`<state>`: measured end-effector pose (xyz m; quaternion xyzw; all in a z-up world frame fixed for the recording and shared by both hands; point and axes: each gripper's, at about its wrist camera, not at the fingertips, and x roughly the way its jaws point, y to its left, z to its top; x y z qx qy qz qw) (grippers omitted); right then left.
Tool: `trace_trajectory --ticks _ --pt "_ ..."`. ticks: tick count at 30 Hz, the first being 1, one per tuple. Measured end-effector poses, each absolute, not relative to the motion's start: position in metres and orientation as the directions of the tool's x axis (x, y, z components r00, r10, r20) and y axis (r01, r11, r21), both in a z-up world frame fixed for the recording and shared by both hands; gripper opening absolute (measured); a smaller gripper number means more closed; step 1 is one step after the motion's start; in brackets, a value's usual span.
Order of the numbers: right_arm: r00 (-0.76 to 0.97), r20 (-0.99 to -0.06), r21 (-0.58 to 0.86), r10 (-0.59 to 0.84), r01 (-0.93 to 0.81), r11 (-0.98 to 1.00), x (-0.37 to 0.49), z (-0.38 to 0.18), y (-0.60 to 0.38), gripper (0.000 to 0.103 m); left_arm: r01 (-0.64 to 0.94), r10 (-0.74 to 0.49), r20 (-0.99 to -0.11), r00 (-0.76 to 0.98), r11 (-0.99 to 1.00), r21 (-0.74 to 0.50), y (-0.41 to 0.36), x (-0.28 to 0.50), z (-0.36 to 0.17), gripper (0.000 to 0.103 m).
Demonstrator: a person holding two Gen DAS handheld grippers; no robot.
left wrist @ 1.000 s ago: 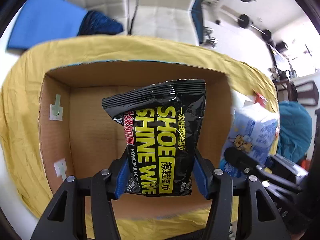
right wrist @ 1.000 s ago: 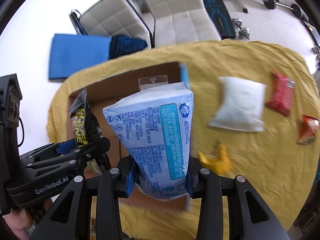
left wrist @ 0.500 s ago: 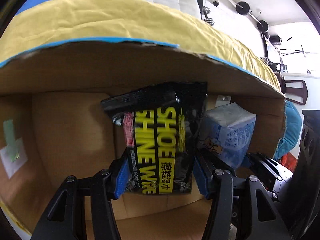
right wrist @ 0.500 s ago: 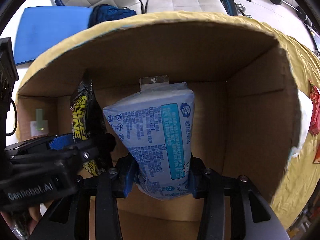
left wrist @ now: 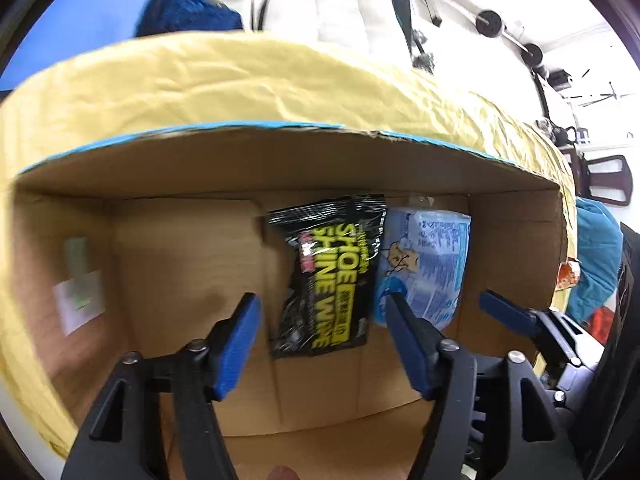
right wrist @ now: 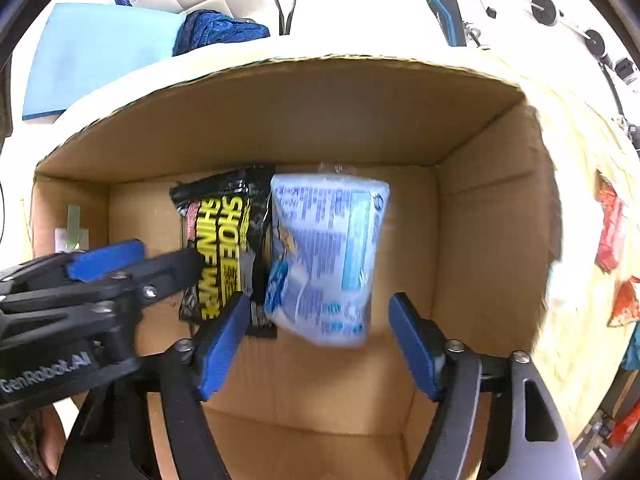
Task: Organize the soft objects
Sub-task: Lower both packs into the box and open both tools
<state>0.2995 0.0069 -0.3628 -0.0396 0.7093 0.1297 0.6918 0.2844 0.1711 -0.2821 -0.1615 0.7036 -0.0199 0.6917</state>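
Observation:
A black shoe-shine wipes pack (left wrist: 332, 276) (right wrist: 224, 248) and a light blue tissue pack (left wrist: 428, 264) (right wrist: 328, 256) lie side by side on the floor of an open cardboard box (left wrist: 280, 164) (right wrist: 492, 240). My left gripper (left wrist: 320, 316) is open above the black pack, holding nothing. My right gripper (right wrist: 316, 316) is open above the blue pack, holding nothing. The left gripper also shows in the right wrist view (right wrist: 136, 256), and one blue pad of the right gripper shows at the right of the left wrist view.
The box sits on a yellow tablecloth (left wrist: 240, 80). Red and orange snack packets (right wrist: 608, 232) lie on the cloth right of the box. White chairs, a blue mat (right wrist: 92, 52) and gym weights stand beyond the table.
Both grippers opened and let go of their packs, which now lie on the box floor. Both grippers have pulled back a little from the packs.

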Motion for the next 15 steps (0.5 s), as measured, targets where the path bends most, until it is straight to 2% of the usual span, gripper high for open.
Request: trace_trajectory --ticks 1,3,5,7,9,15 --pt "-0.033 -0.993 0.119 0.114 -0.237 0.964 0.296 -0.359 0.007 0.090 -0.200 -0.232 -0.972 0.024 0.952 -0.232 0.174 0.278 -0.276 0.068" --pt "-0.011 -0.994 0.109 0.109 -0.236 0.966 0.291 -0.346 0.008 0.092 -0.212 -0.191 -0.980 0.064 0.957 -0.200 0.180 0.263 -0.262 0.081" --pt "0.006 -0.995 0.091 0.095 -0.238 0.967 0.283 -0.337 0.007 0.093 -0.226 -0.157 -0.983 0.100 0.958 -0.176 0.188 0.252 -0.251 0.089" --pt "0.016 -0.995 0.093 0.099 -0.236 0.967 0.277 -0.330 0.007 0.102 -0.245 -0.134 -0.983 0.122 0.956 -0.161 0.192 0.239 -0.242 0.090" --pt "0.030 -0.994 0.093 0.103 -0.231 0.969 0.269 -0.323 0.001 0.103 -0.254 -0.112 -0.985 0.135 0.956 -0.143 0.194 0.229 -0.237 0.103" --pt "0.084 -0.993 0.067 0.088 -0.234 0.970 0.247 -0.299 -0.001 0.103 -0.251 -0.075 -0.979 0.190 0.960 -0.123 0.190 0.211 -0.223 0.103"
